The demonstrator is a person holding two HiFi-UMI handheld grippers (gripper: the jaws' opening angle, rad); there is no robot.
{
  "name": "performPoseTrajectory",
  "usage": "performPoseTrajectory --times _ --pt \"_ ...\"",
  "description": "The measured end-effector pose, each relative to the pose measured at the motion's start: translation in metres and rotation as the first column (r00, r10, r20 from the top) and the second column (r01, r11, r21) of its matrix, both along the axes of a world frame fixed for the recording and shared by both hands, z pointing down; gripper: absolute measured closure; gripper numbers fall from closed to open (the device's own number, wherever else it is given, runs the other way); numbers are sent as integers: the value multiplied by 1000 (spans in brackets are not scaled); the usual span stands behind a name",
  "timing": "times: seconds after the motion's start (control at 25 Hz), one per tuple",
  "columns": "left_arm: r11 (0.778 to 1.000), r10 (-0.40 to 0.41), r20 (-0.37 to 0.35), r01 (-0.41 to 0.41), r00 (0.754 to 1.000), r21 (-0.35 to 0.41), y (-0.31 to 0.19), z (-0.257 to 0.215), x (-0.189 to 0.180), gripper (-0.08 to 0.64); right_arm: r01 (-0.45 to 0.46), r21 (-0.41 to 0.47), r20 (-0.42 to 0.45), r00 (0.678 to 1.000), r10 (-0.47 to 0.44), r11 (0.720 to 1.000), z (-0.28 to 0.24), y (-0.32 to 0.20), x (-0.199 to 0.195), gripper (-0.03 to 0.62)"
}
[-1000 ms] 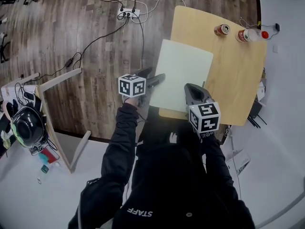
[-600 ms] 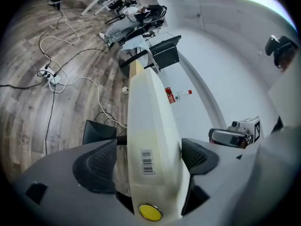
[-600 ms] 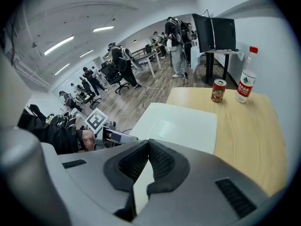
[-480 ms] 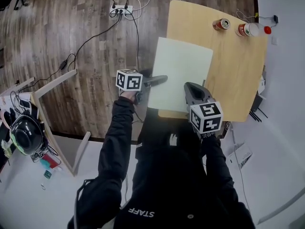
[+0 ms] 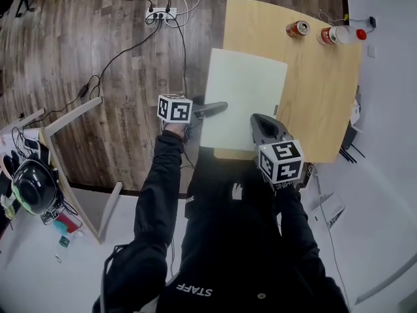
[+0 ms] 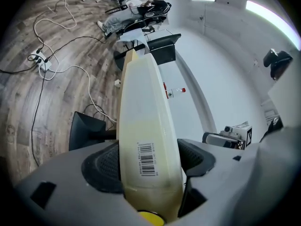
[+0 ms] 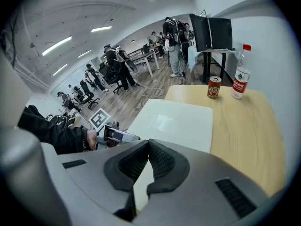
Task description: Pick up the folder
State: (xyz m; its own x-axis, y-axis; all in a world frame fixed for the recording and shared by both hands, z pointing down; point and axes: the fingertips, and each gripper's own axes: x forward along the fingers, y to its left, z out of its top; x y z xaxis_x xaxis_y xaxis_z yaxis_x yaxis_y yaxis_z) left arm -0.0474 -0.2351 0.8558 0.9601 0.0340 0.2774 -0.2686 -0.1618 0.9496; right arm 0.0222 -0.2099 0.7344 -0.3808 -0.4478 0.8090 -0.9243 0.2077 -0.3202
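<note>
Right gripper (image 7: 146, 150) jaws pressed together, pinching near edge of pale folder (image 5: 244, 93). Left gripper (image 5: 219, 107) jaws spread wide and closing, folder's left edge between them, pads not pressing. Folder on wooden table (image 5: 319, 103), left side past table edge. Can (image 5: 300, 28) and bottle (image 5: 335, 36) at far end, well apart from folder

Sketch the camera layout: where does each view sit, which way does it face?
Head view: on the head, steeply down at folder and table; sleeves, left gripper, right gripper show.
Left gripper view: on left gripper, along its closing jaws, folder between; right gripper beyond.
Right gripper view: along its shut jaws over the folder; left gripper beyond.
Shared: the folder.
</note>
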Motion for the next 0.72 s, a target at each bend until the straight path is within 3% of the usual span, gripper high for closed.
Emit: performPoseTrajectory --times 0.48,0.6,0.72 --pt "987 -135 86 126 987 103 19 -64 -14 236 14 105 65 998 -21 994 -56 26 13 571" --pt "970 -210 76 199 975 138 32 -93 -15 241 17 140 74 997 -27 990 -78 42 21 571" --pt "936 -296 63 276 953 220 33 -129 -17 241 7 206 85 996 -25 979 -102 46 27 571"
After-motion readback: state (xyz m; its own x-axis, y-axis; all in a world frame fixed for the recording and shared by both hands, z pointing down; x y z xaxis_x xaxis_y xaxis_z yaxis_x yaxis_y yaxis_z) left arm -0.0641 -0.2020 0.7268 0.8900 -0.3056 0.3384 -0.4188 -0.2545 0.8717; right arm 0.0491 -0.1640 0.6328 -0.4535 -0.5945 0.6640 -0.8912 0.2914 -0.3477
